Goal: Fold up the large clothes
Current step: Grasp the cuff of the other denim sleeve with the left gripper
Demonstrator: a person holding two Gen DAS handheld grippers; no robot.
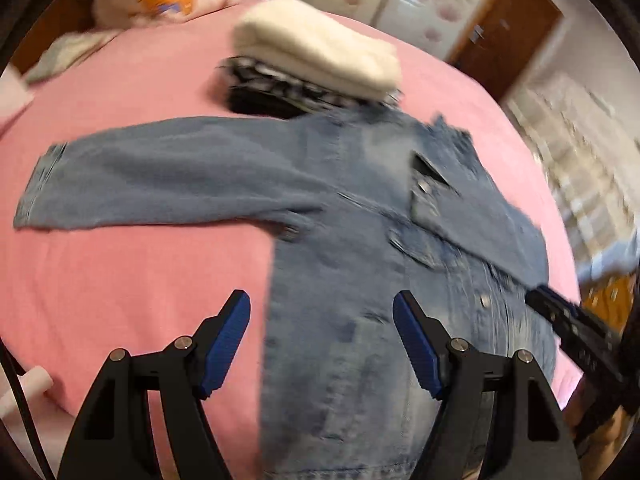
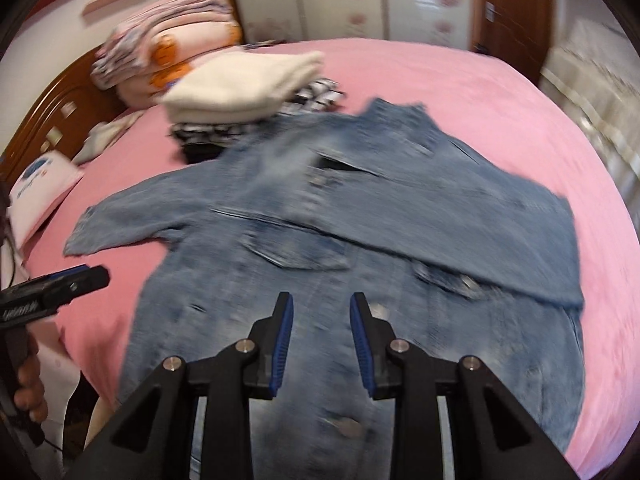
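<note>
One denim jacket [image 2: 320, 216] flat on pink bed [image 2: 460, 80], long axis collar at 12 to hem at 6, one sleeve out toward 9, other folded across chest, left claw [image 1: 322, 344] apart, right claw [image 2: 322, 348] apart, both empty, one folded stack [image 2: 240, 84] at 11.

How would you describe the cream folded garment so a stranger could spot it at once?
Start at the pink bed. Beyond the spread denim jacket stands a stack of folded clothes. The cream garment is its thick, fluffy top layer, resting on a black-and-white patterned piece.

Black angular left gripper [image 1: 322, 344], blue ribbed pads, silver screws, matching right gripper [image 2: 322, 346]
</note>
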